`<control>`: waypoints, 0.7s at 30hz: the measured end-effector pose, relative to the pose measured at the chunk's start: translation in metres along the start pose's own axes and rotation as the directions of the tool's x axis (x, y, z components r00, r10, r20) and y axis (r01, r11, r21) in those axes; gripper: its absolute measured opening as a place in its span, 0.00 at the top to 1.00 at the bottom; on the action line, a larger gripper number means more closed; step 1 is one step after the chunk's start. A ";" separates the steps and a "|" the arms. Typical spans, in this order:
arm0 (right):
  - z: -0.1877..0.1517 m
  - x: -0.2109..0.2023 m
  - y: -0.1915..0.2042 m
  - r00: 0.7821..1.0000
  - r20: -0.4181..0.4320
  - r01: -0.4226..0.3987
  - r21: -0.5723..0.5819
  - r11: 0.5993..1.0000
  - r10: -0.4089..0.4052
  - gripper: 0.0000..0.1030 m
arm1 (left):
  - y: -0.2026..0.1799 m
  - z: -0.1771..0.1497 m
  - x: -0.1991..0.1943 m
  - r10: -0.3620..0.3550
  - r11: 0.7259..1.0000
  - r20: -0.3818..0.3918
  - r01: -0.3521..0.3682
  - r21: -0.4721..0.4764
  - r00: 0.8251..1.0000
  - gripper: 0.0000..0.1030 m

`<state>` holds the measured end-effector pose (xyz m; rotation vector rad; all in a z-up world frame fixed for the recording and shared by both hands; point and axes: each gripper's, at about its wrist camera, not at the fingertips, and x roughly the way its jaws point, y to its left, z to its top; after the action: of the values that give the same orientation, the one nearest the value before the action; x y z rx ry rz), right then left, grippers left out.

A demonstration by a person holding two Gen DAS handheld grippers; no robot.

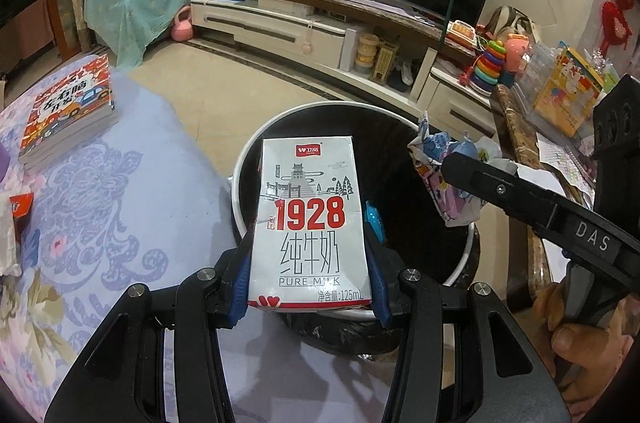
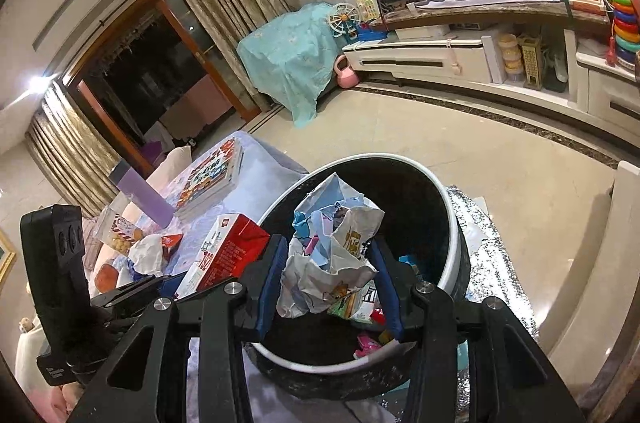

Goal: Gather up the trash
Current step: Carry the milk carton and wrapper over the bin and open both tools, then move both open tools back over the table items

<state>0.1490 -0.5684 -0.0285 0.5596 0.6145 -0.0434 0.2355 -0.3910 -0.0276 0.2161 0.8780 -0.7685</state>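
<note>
My left gripper is shut on a white milk carton printed "1928", held over the open mouth of a black trash bin with a white rim. My right gripper is shut on a crumpled wad of printed wrappers, also above the bin. In the left wrist view the right gripper reaches in from the right with the wad. In the right wrist view the carton shows its red side at the left. Some trash lies at the bin's bottom.
A table with a floral cloth stands left of the bin, bearing stacked books, a purple bottle and snack packets. A TV stand with toys runs along the far wall. A cluttered marble-edged table is at the right.
</note>
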 end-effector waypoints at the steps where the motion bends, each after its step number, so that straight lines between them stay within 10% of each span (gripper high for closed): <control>1: 0.001 0.000 -0.001 1.000 -0.001 0.002 0.001 1.000 -0.002 0.56 | 0.000 0.001 0.001 0.000 1.000 -0.002 0.000 -0.002 1.000 0.55; 7: 0.006 0.002 -0.005 1.000 -0.008 0.006 0.004 1.000 -0.006 0.54 | 0.000 0.001 0.009 0.004 1.000 -0.031 -0.004 -0.007 1.000 0.50; 10: 0.008 0.003 -0.008 1.000 -0.014 0.004 0.024 1.000 -0.003 0.47 | 0.002 -0.001 0.007 0.008 1.000 -0.027 -0.009 -0.020 1.000 0.32; 21: 0.001 -0.014 -0.006 1.000 0.016 -0.018 0.070 0.997 0.017 0.26 | 0.027 -0.037 -0.026 0.043 0.993 0.013 -0.042 -0.111 0.999 0.29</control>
<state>0.1368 -0.5756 -0.0225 0.6322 0.5946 -0.0527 0.2210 -0.3405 -0.0348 0.1305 0.8957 -0.6791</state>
